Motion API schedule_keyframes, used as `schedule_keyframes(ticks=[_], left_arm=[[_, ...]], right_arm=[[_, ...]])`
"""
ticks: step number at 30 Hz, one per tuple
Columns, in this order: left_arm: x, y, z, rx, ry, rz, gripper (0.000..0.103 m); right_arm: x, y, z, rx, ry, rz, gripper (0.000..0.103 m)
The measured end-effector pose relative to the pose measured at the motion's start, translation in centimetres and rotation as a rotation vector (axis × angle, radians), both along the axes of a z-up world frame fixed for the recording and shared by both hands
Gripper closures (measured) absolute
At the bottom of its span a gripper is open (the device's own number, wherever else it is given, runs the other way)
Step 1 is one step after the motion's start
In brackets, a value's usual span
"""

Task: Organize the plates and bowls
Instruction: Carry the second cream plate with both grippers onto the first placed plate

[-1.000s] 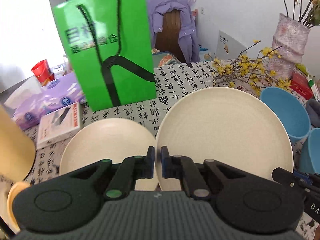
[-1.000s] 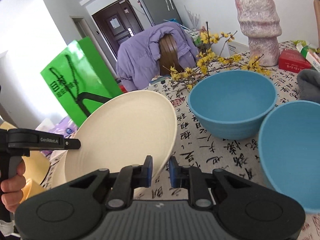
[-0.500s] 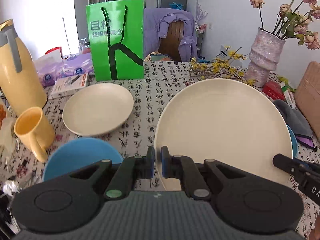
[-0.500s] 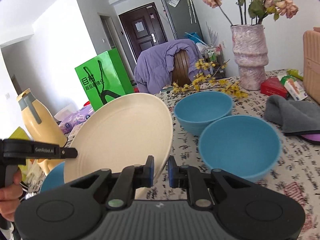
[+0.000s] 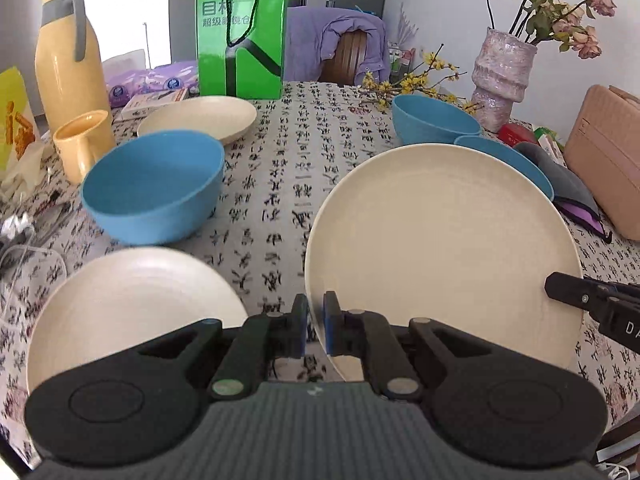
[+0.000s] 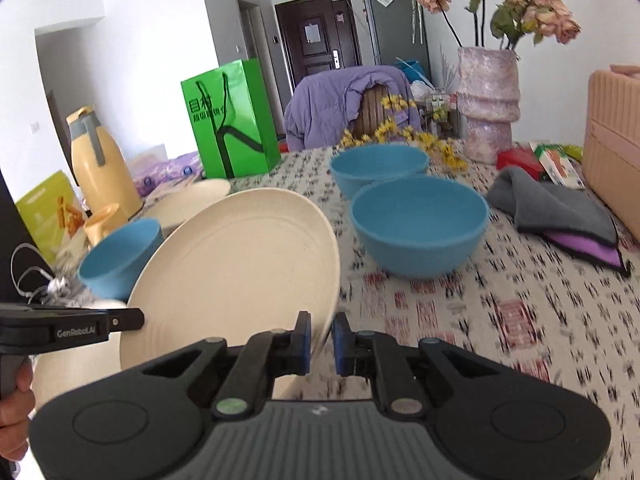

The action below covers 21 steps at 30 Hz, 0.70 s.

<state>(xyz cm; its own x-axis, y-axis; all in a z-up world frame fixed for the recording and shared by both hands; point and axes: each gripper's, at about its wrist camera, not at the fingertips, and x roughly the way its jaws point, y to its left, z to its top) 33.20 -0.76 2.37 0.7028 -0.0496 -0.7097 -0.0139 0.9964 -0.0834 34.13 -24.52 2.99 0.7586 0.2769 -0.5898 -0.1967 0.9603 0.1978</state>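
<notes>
Tablecloth (image 6: 520,320) blurred; plate (image 6: 240,264) hides bowl (image 6: 116,256).

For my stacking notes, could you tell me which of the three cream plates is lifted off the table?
The large cream plate, tilted and gripped at its rim by both tools; the near-left plate and the far plate lie flat.

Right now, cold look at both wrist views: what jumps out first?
The big cream plate, held off the table by both grippers: left gripper pinches its near-left rim, right gripper the opposite edge. Next, three blue bowls: one at left, two together toward the far right. Behind them, the green bag stands upright at the back.
</notes>
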Motion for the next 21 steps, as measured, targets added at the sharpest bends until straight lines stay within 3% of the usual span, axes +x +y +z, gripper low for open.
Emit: schedule_keyframes(ticks=[9, 14, 21], left_arm=[[-7.1, -0.9, -2.2, -0.041, -0.025, 0.022, 0.095], [-8.2, -0.3, -3.1, -0.067, 0.009, 0.041, 0.096], [-9.0, 0.7, -2.7, -0.066, -0.024, 0.057, 0.096]], right_arm=[[-6.6, -1.4, -2.7, 0.005, 0.025, -0.018, 0.093], [-8.5, -1.0, -3.8, -0.015, 0.051, -0.002, 0.092], [-9.0, 0.2, -3.1, -0.039, 0.019, 0.011, 0.092]])
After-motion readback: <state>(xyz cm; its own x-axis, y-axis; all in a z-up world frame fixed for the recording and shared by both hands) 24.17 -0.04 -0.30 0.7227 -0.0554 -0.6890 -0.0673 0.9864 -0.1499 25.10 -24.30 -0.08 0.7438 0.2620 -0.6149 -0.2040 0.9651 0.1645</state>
